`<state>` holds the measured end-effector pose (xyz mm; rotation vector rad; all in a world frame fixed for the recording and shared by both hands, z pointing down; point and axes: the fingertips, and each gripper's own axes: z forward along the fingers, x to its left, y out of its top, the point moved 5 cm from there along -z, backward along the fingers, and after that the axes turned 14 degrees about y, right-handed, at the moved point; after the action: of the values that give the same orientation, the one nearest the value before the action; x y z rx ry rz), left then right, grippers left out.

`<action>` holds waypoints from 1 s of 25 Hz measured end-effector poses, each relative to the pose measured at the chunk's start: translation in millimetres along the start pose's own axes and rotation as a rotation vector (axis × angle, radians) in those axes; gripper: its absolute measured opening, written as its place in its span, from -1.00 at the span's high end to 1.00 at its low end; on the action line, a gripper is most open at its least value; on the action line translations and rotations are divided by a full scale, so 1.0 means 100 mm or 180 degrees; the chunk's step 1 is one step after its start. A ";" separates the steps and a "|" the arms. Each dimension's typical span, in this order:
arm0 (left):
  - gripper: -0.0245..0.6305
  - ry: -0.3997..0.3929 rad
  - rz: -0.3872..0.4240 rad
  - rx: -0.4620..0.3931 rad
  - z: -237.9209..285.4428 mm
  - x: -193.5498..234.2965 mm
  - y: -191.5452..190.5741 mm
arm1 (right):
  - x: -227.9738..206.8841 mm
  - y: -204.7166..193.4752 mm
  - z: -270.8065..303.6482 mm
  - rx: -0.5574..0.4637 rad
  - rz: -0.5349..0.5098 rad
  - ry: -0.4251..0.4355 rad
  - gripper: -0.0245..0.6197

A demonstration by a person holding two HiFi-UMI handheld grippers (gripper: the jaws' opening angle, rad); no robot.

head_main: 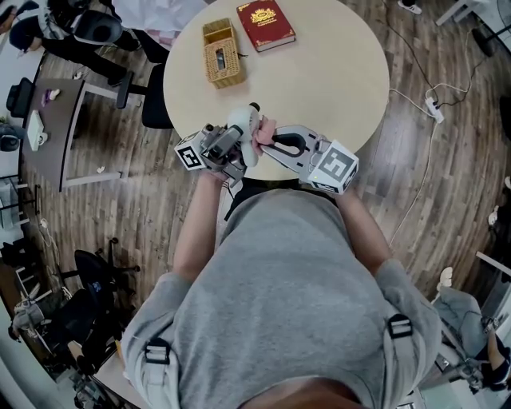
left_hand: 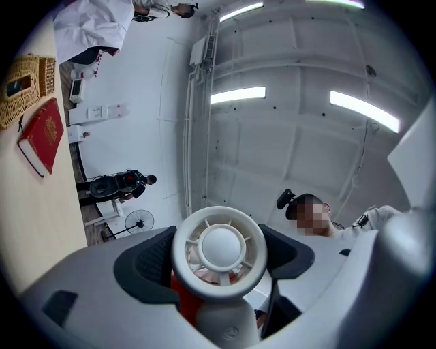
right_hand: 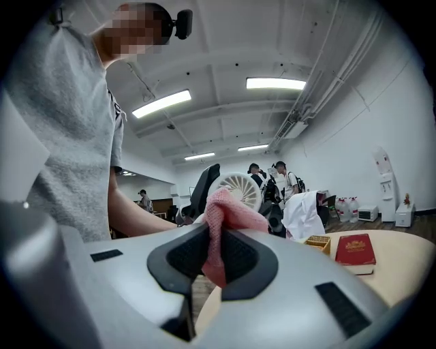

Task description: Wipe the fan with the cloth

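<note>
1. Left gripper (left_hand: 216, 276): jaws are clamping the fan (left_hand: 219, 247) by its stem, with the head standing just past the tips.
2. Right gripper (right_hand: 214, 253): jaws are pinching the pink cloth (right_hand: 228, 215), which appears to be touching the grille ahead.
3. Wiping is seemingly under way; other faces are likely pending.
4. Surface (head_main: 335, 72): its near edge is lying below both jaws; the basket (head_main: 221, 54) and book (head_main: 266, 24) are sitting well beyond, leaving open room.

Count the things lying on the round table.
2: a wicker box at the table's far edge, and a red book just right of it. The fan and cloth, held above the near edge, could hide something small.
</note>
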<state>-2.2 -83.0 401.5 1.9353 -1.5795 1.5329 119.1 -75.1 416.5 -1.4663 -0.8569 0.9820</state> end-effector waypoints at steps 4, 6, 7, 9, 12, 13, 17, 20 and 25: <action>-0.23 0.0010 0.0044 -0.0035 0.04 -0.01 0.04 | 0.04 -0.04 -0.01 -0.0046 0.0069 0.0019 0.79; -0.23 -0.0010 0.0063 -0.0087 0.05 -0.02 0.08 | 0.09 -0.07 0.00 -0.0023 0.0092 0.0069 0.79; -0.23 -0.0019 0.0069 -0.0112 0.05 -0.02 0.10 | 0.11 -0.09 0.00 -0.0006 0.0100 0.0101 0.79; -0.23 -0.0011 0.0053 -0.0152 0.07 -0.02 0.14 | 0.16 -0.12 0.02 0.0025 0.0119 0.0158 0.79; -0.23 0.0162 0.0104 -0.0109 0.11 0.03 0.17 | 0.22 -0.09 0.06 0.0021 0.0111 0.0222 0.79; -0.23 0.0268 0.0169 -0.0054 0.13 0.06 0.16 | 0.24 -0.07 0.08 0.0014 0.0082 0.0239 0.79; -0.23 0.0501 0.0258 0.0137 0.21 0.16 0.03 | 0.23 0.00 0.08 0.0008 -0.0013 0.0169 0.79; -0.23 0.0584 0.0281 0.0258 0.26 0.20 -0.07 | 0.17 0.07 0.01 -0.0038 -0.0084 0.0060 0.79; -0.23 0.0820 0.0373 0.0331 0.31 0.30 -0.13 | 0.04 0.08 -0.08 -0.0003 -0.0102 -0.0161 0.79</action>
<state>22.5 -117.1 417.9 1.6376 -1.5525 1.8602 127.7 -75.7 408.5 -1.4295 -0.9149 0.9984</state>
